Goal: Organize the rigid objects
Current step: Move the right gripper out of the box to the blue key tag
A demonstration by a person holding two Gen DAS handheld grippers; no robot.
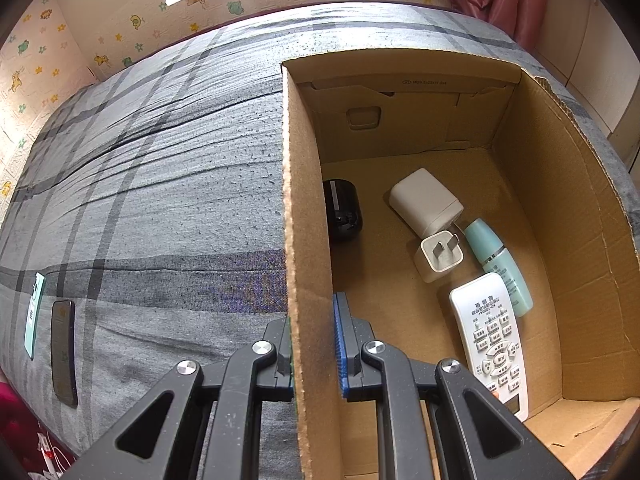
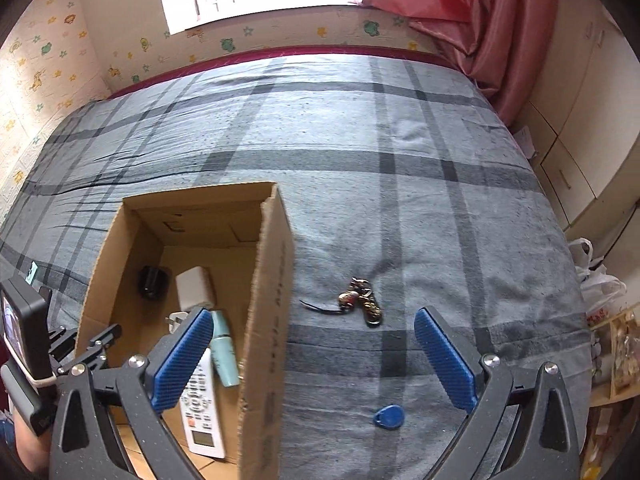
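An open cardboard box (image 1: 304,200) (image 2: 264,280) stands on the grey plaid bed. Inside lie a white remote (image 1: 490,340) (image 2: 200,404), a teal bottle (image 1: 500,266) (image 2: 224,354), a large white charger (image 1: 426,200) (image 2: 194,286), a small white plug (image 1: 438,256) and a black round object (image 1: 342,208) (image 2: 152,282). My left gripper (image 1: 314,350) is shut on the box's left wall. My right gripper (image 2: 314,354) is open above the box's right wall. A keychain (image 2: 360,300) and a blue key fob (image 2: 389,416) lie on the bed between its fingers.
Two phones lie on the bed left of the box: a teal one (image 1: 34,314) and a dark one (image 1: 64,356). A pink curtain (image 2: 480,12) hangs at the far right. Cabinets (image 2: 568,152) and bags stand right of the bed.
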